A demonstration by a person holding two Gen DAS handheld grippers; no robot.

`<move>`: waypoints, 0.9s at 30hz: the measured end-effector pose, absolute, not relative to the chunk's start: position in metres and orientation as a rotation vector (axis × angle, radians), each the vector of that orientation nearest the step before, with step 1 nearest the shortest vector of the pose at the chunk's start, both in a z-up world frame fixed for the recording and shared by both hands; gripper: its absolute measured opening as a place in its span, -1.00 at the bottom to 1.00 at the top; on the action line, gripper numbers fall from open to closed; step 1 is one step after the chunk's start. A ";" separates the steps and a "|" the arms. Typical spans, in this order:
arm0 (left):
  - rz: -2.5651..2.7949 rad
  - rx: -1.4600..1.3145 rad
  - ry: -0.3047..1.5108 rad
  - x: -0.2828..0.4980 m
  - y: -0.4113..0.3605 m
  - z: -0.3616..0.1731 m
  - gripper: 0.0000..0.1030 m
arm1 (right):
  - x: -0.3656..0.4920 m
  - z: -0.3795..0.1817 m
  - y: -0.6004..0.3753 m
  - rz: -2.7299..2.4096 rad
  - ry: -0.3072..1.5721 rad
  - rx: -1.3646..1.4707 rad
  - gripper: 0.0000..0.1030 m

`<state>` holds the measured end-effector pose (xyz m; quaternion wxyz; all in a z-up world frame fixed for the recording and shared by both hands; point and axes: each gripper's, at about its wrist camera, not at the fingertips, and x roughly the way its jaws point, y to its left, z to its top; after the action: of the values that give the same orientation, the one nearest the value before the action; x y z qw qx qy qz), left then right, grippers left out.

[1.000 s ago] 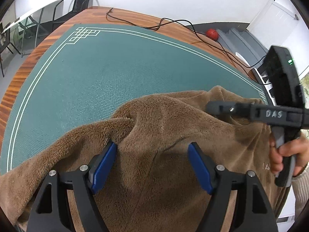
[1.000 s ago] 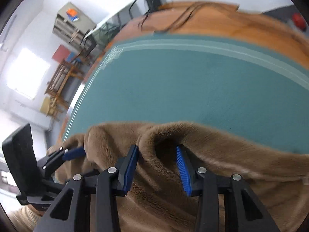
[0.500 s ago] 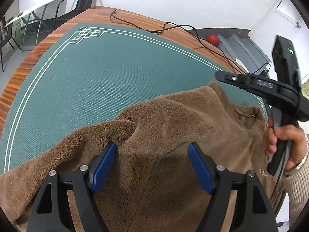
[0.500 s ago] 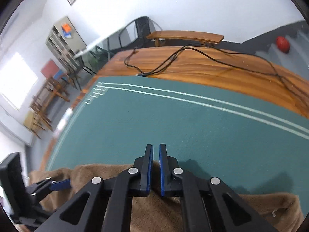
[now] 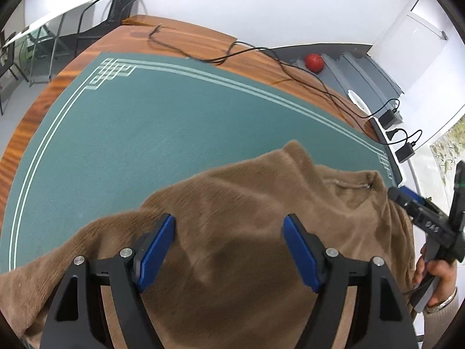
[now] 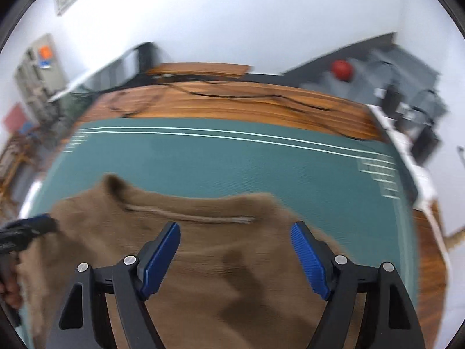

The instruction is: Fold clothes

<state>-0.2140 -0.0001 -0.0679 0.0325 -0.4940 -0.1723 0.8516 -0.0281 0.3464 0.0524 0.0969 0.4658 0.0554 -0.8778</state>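
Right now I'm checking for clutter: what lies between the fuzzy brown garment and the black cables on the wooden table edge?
Only bare green mat lies between the brown garment and the black cables; the left wrist view shows this.

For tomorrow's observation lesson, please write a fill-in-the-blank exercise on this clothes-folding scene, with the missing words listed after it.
1. The brown fleece garment lies on a ____ mat with white border lines.
2. The jaws of the left gripper stand ____, with fleece beneath them.
3. Beyond the wooden table, a ____ ball rests on the grey steps.
4. The right gripper has just been opening its jaws and grips ____.

Missing words: green; open; red; nothing
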 end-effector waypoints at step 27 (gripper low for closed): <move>2.619 -1.681 -0.226 -0.222 0.040 -0.075 0.72 | 0.025 0.060 0.358 -2.419 0.094 1.383 0.66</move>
<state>-0.2224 0.0400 -0.0749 0.0109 -0.5386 -0.0725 0.8393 0.0246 0.3582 0.0597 0.1760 0.4882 0.0333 -0.8541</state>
